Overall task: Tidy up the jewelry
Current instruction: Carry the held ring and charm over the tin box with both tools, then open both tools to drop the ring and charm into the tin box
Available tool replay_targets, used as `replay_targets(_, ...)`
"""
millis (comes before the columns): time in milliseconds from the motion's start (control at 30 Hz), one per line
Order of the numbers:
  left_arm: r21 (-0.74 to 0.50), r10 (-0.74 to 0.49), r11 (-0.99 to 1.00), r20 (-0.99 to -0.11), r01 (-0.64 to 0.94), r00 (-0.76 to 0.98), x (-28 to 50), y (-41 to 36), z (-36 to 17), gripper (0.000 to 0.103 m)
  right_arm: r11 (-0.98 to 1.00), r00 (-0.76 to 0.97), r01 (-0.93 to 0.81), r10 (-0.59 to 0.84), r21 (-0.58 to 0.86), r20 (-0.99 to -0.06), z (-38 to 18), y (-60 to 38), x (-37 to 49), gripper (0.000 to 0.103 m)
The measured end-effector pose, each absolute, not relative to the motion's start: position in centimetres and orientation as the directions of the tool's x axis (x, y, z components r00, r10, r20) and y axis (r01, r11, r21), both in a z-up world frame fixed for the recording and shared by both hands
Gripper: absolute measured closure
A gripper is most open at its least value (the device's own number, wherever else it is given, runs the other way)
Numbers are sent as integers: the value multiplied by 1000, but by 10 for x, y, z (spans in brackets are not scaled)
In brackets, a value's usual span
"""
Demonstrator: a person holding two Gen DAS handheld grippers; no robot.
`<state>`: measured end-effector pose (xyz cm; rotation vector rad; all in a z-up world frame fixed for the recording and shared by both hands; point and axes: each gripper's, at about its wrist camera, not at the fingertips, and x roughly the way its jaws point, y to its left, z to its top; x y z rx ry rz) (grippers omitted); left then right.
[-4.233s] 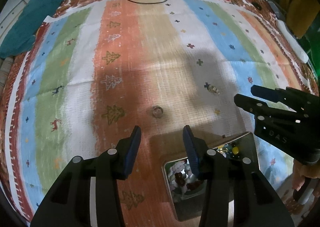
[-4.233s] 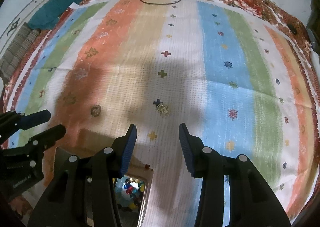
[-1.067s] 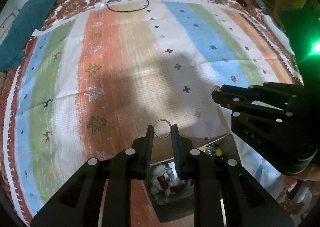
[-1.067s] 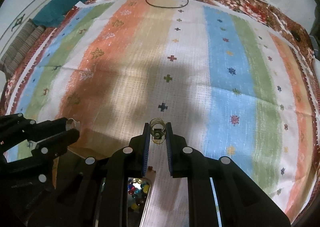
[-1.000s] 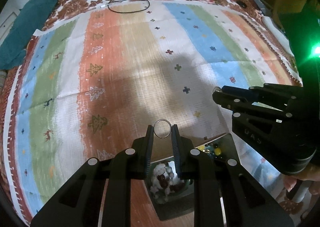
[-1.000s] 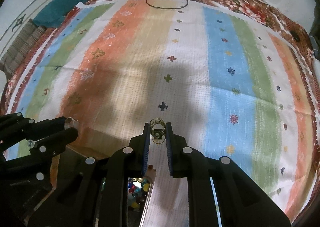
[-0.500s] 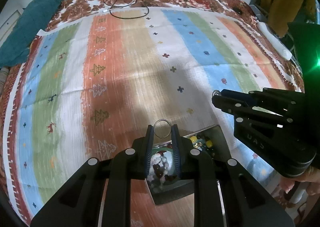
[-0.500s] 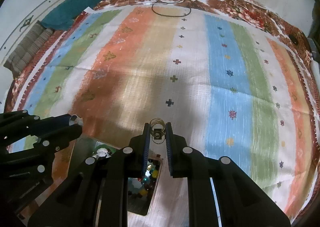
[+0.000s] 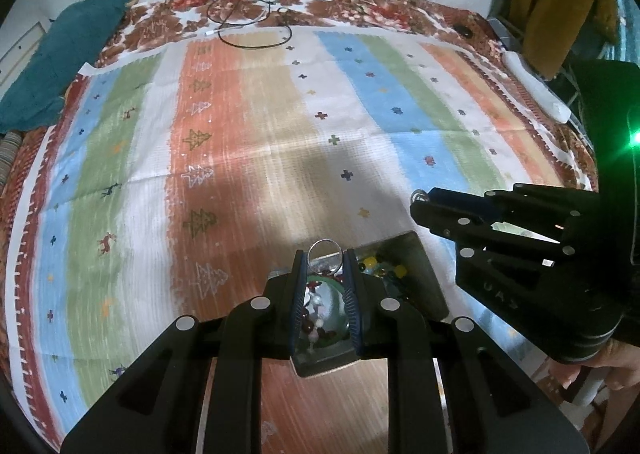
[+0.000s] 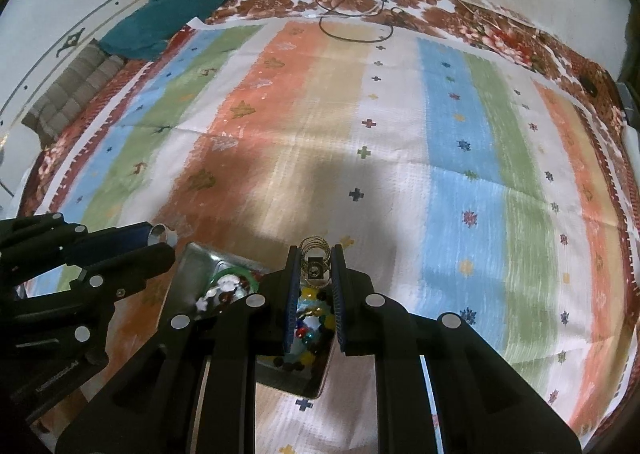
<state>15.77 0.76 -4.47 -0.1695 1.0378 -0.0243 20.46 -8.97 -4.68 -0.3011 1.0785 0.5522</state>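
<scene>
My left gripper (image 9: 324, 260) is shut on a plain silver ring (image 9: 324, 250), held above a metal tray (image 9: 426, 274) that lies on the striped cloth. The tray holds white and red beaded pieces on the left and coloured beads (image 9: 384, 270) on the right. My right gripper (image 10: 316, 260) is shut on a gold spiral ring with a dark stone (image 10: 315, 254), over the tray's bead side (image 10: 310, 326). The right gripper also shows in the left wrist view (image 9: 416, 204), and the left gripper in the right wrist view (image 10: 160, 238) with the silver ring (image 10: 159, 231).
The striped cloth (image 9: 248, 126) covers a bed with a floral sheet. A teal pillow (image 9: 60, 54) lies at the far left. A black cable (image 9: 256, 26) coils at the far edge. A white remote-like object (image 9: 536, 86) sits at the right edge.
Both grippers closed on their rings, lifted them off the cloth and pulled back, so they now hang over the tray.
</scene>
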Motion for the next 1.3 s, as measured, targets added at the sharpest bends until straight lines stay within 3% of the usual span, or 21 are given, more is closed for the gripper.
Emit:
replay_targets(700,-156,-104,986,-844,-55,526,134,3,-41,84,812,376,-583,302,29,-876,-39,-98,172,87)
replay_targets(767,-163,-103,984,-848,-71,520,134,5,-42,81,817,382,-576,302,30,-873,-38,-99,174,82)
replay_targets(800,-165,-102,983,-849,-76,519,135,6,-42,81,819,386,-573,298,27,-873,-37,-100,174,74)
replay_targets(867,-164,-97,983,-848,-83,520,133,7,-41,81,824,389,-567,296,27,-873,-37,-102,175,67)
replay_targets(1300,-177,-96,979,-832,-97,546,114,12,-31,63,843,413,-536,312,48,-856,-23,-127,156,54)
